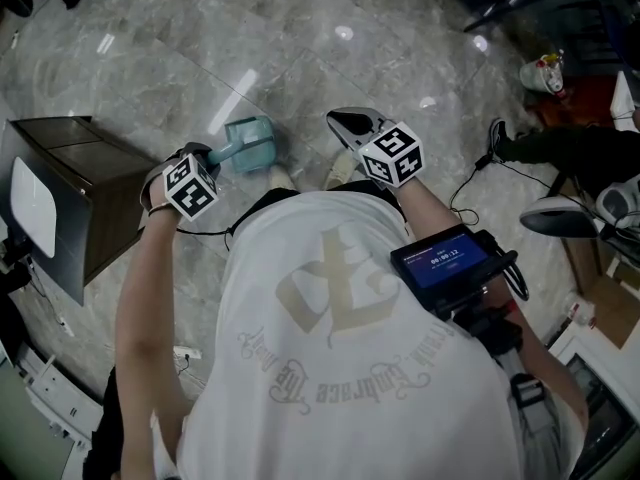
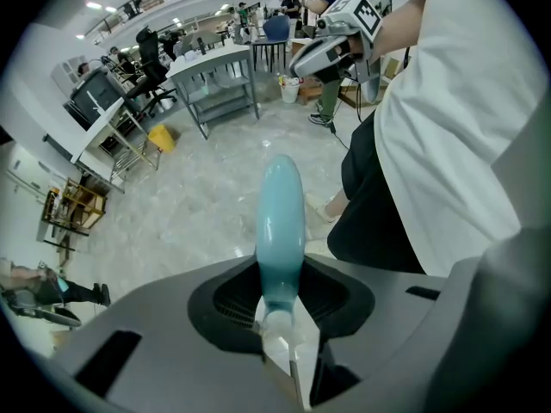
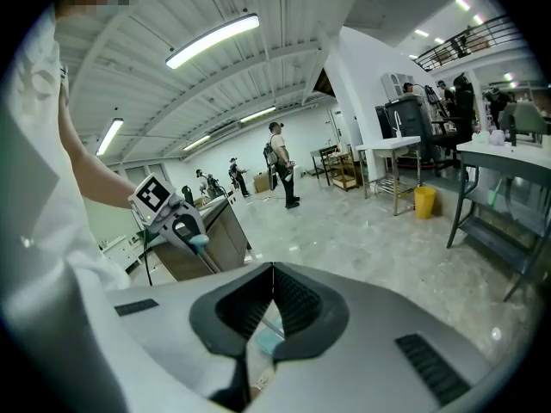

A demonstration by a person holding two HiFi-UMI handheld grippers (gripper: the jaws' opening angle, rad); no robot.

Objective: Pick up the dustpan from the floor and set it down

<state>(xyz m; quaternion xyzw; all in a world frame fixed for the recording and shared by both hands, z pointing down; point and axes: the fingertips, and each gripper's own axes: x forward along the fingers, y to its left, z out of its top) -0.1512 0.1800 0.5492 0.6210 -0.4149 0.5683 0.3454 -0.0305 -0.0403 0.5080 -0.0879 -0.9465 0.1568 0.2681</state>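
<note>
Your left gripper points down, its fingers clamped on the teal dustpan handle so the pan sits low over the floor, left of centre. The right gripper, fingers together and empty, stays aside.

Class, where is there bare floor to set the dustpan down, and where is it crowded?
Free: marble floor beyond the dustpan, between the brown cabinet and the black cable. Crowded: the right side, with that cable and a person's outstretched leg.
</note>
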